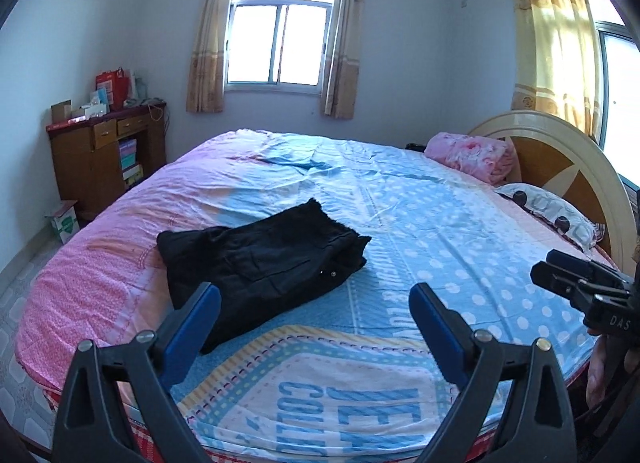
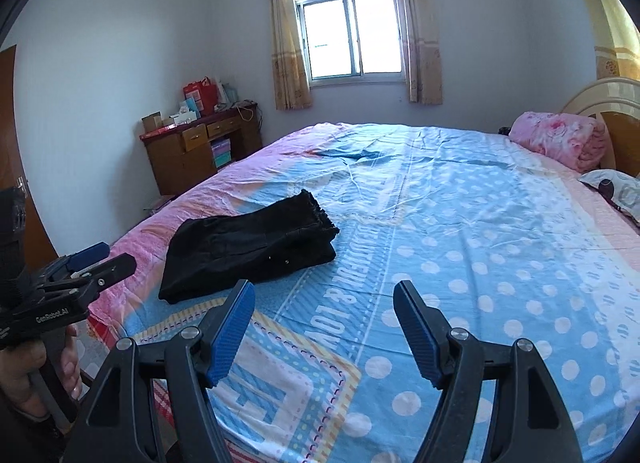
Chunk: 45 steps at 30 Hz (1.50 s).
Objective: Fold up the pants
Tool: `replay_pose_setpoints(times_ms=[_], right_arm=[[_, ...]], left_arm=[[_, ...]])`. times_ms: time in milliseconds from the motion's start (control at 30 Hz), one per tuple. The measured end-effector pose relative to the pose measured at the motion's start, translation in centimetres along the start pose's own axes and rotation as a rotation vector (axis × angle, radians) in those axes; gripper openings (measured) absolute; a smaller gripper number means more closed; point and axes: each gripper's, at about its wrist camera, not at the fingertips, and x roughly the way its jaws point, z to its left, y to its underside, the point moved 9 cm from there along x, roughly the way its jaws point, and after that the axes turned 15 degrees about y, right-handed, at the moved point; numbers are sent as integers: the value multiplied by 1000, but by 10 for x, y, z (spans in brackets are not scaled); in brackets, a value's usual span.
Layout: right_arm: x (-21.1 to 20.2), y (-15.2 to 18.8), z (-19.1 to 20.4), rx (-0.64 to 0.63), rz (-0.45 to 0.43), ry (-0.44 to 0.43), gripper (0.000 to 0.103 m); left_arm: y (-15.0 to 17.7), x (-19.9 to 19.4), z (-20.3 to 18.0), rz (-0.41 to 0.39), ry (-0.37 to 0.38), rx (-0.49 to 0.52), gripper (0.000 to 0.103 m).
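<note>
Bedroom, daylight through a curtained window [image 1: 280, 43]; wide bed [image 1: 460, 231] under a blue-and-pink dotted sheet. Both my claws hang above its near edge, tilted down. My left gripper [image 1: 316, 299] gapes wide with nothing between its blue pads [image 1: 198, 327]; my right gripper [image 2: 324, 303] is spread too, also empty. Black pants [image 1: 260, 259] lie folded in a compact bundle on the sheet ahead, towards the pink side, touched by neither claw. Left view catches my right gripper from the side, and the headboard [image 1: 560, 155]. Right view shows my left hand [image 2: 24, 375] gripping its handle. Further off: rolled pink blanket [image 2: 560, 137], pillow [image 1: 548, 207], cluttered wooden desk [image 2: 192, 151] in the corner.
</note>
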Motion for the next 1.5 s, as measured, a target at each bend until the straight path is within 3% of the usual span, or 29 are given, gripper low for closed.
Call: replay_pose_setpoints(times_ms=[300, 767, 1133, 1500], right_arm=[[-31, -5, -5, -5, -51, 25, 74], [-33, 3, 0, -14, -40, 21, 75], [-41, -4, -2, 17, -100, 31, 75], [-42, -2, 13, -8, -105, 1, 75]], left_arm=[[-11, -13, -10, -38, -2, 12, 103], [-4, -4, -13, -2, -29, 23, 103], [-8, -6, -7, -19, -70, 7, 103], [-6, -8, 4, -32, -88, -14, 103]])
